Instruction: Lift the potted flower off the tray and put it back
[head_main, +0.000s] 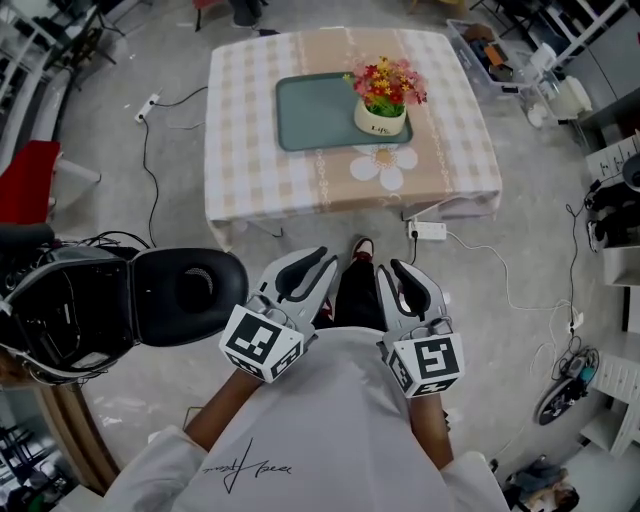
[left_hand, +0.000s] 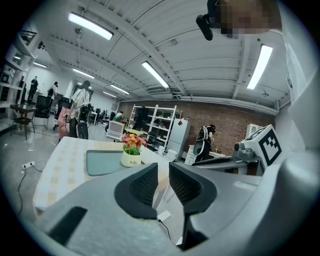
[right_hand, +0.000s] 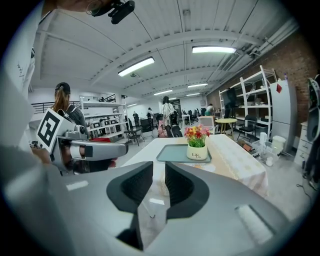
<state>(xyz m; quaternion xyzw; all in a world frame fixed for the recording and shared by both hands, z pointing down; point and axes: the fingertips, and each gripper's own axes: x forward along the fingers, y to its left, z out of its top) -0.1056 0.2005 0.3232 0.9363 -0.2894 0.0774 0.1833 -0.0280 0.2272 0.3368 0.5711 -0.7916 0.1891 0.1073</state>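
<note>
The flower pot (head_main: 380, 112) stands upright at the right end of the tray (head_main: 310, 120) on the table (head_main: 250, 150) — well ahead of both tools. The left tool (head_main: 312, 268) and right tool (head_main: 402, 276) are each open just a little and hold nothing. The pot lines up with the right tool — I think that one is nearer.

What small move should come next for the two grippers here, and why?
Probably carry the left gripper and right gripper forward toward the table. Both are empty, with jaws slightly apart, and are near the person's body, while the potted flower stands on the tray, well beyond them.
</note>
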